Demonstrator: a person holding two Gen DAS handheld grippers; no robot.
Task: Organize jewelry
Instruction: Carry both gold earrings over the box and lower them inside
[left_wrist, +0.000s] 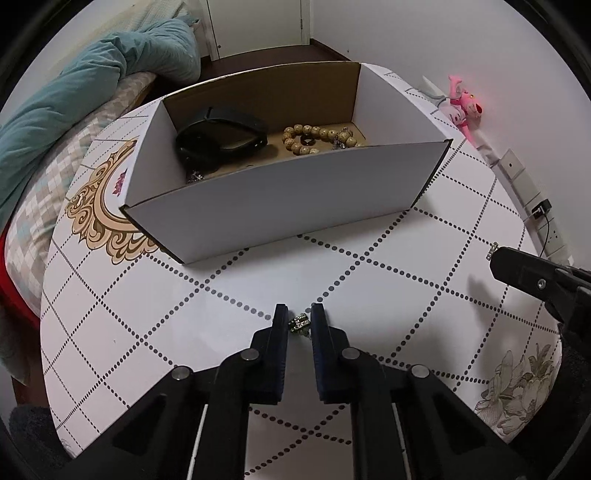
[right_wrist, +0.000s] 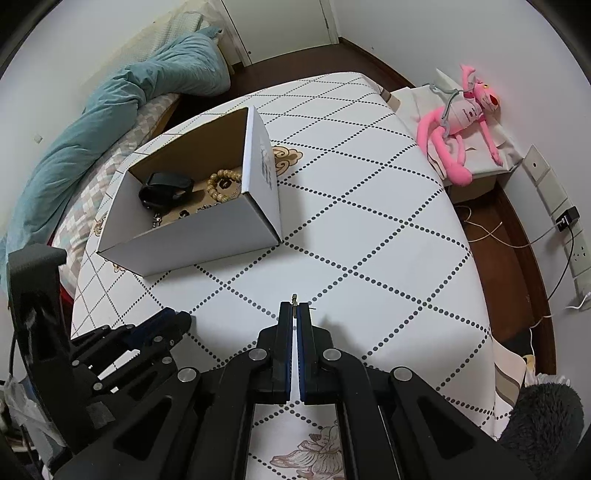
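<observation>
White cardboard box (left_wrist: 280, 192), open-topped, on a table (left_wrist: 461, 221) with a dotted-grid cloth; inside: black watch (left_wrist: 218, 136), wooden bead bracelet (left_wrist: 314, 140), small dark ring (left_wrist: 306, 140). Left gripper (left_wrist: 299, 325): jaws narrow, closed on a small sparkly jewelry piece (left_wrist: 298, 323) just above the cloth, near the box's front. Right gripper (right_wrist: 294, 314): jaws shut on a thin metal piece (right_wrist: 294, 300), possibly an earring.

Matt white cardboard box (left_wrist: 273, 192), wooden beads (left_wrist: 317, 138), smooth printed tablecloth (left_wrist: 424, 266)
</observation>
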